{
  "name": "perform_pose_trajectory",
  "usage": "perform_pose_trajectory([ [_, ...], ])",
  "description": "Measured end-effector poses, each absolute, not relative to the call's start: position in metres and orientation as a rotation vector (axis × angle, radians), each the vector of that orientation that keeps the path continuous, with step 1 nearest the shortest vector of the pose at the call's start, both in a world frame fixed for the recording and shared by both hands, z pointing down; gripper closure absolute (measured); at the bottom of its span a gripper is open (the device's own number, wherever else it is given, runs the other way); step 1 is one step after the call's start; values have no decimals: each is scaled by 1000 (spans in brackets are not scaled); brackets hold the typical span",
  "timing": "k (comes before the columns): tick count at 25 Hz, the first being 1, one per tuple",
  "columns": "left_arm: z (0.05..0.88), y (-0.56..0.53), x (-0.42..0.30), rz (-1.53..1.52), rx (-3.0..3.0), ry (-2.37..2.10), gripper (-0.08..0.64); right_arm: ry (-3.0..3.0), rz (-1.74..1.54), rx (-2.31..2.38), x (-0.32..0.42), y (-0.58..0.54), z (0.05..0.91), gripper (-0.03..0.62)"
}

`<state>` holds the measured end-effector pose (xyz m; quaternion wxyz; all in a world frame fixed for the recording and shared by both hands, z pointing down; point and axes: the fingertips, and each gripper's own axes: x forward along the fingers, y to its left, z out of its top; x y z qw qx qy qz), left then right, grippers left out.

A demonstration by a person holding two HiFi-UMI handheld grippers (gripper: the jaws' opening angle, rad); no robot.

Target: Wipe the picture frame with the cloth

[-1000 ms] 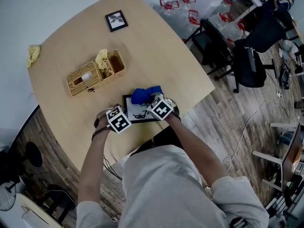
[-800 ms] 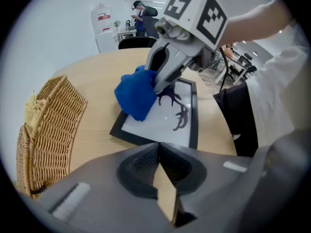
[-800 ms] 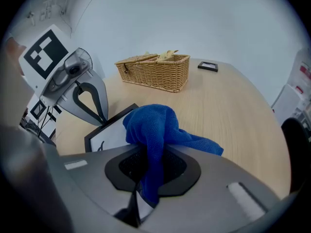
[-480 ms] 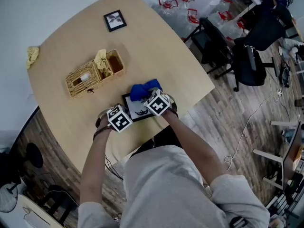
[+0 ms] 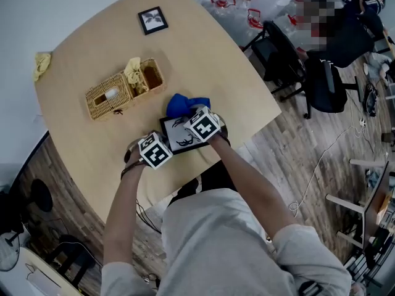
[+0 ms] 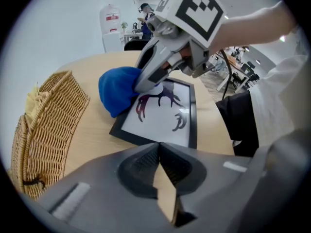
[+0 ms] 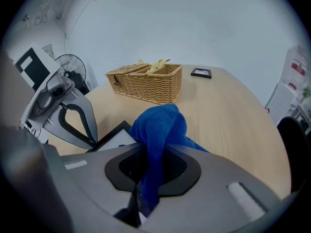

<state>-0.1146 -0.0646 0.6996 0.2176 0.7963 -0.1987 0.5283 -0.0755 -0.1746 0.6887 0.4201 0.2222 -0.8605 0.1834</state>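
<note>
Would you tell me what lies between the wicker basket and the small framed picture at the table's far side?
Only bare tabletop lies between the wicker basket and the small framed picture; the head view shows it.

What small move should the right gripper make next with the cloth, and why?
Probably drag the blue cloth across the glass toward the person. The right gripper is shut on it at the far edge of the picture frame, and most of the glass, over the antler print, lies uncovered on the near side.
</note>
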Motion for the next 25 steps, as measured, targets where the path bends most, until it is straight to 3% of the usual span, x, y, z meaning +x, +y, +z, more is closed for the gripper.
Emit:
perform_pose_trajectory([
  [25, 700, -66, -115, 1488, 2202, -532, 506, -2176, 485, 512, -97, -142, 696, 545],
])
